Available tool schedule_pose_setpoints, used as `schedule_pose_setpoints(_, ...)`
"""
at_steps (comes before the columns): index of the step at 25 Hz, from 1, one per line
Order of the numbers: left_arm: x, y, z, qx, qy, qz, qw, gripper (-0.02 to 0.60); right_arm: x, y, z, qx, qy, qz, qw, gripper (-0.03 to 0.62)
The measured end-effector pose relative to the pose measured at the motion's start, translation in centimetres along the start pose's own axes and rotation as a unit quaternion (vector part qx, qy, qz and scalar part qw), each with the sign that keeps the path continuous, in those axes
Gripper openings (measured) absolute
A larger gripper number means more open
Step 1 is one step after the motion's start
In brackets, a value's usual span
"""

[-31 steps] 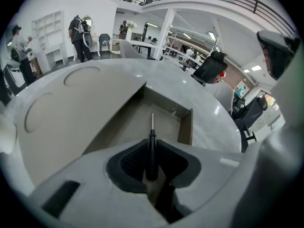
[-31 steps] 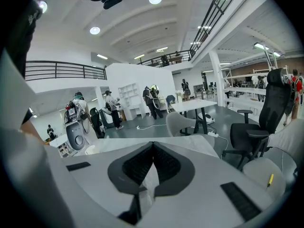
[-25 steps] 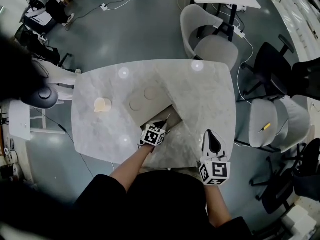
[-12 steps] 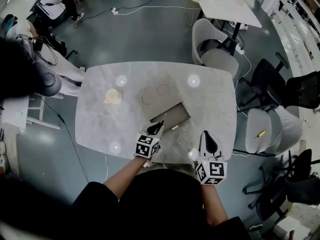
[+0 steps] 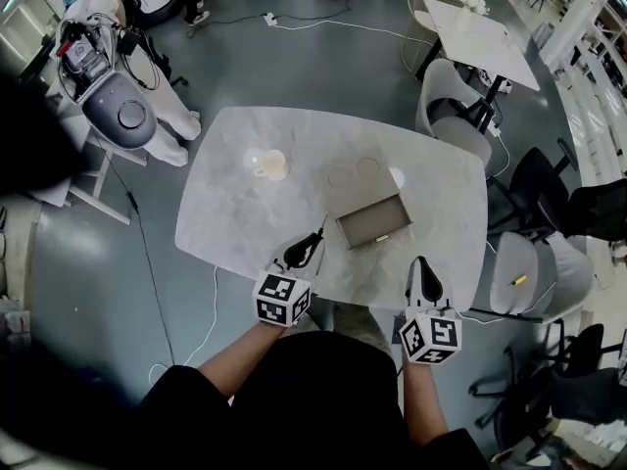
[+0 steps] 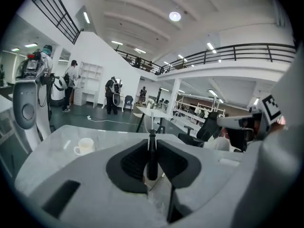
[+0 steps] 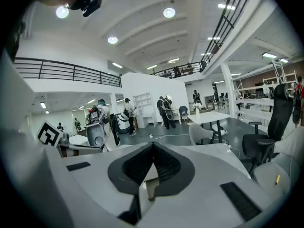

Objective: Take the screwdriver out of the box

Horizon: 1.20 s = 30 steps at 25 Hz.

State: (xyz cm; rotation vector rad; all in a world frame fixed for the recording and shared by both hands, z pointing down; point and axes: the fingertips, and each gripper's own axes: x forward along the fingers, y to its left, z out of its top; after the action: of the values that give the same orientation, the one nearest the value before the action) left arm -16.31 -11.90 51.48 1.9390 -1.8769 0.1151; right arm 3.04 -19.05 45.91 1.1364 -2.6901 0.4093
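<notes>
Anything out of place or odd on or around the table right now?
One thing: a small yellow stick-like object lies on the seat of the grey chair right of the table, an odd spot; too small to identify. The box sits open, the cup upright, nothing spilled; the screwdriver is in the left gripper.

This looks like a large open lab or tech workspace rather than a home. A balcony railing (image 6: 247,51) runs around an upper level under a high white ceiling with round lights (image 6: 175,16). Office chairs (image 5: 534,179) and tables (image 5: 480,37) stand on a grey floor (image 5: 294,67) crossed by cables (image 5: 323,23). A white machine (image 5: 118,106), possibly a robot, stands nearby, and people (image 6: 113,94) gather by white shelves (image 6: 90,82).
</notes>
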Motion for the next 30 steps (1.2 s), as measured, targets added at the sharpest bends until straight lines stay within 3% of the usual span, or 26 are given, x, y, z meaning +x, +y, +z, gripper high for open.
schedule_pose_setpoints(6,-7.3,1.8,2.5,0.002,-0.054,0.017,0.9984,0.066,-1.6,5.5,0.6,-0.080,-0.014,0.014,0.997,0.003)
schedule_pose_setpoints(12,-12.2,2.9,2.7,0.010,-0.084,0.030,0.9960,0.066,-3.4,9.1,-0.1,-0.083,-0.021,0.022,0.996,0.003)
schedule_pose_setpoints(20,-15.1,3.3,1.8,0.005,-0.095,0.033,0.9950,0.064,-5.1,10.8,-0.8,-0.093,-0.016,0.007,0.996,0.003)
schedule_pose_setpoints(30,-14.3,3.1,2.6,0.014,-0.107,0.015,0.9941,0.066,-4.9,11.2,-0.6,-0.107,-0.019,0.005,0.994,0.003)
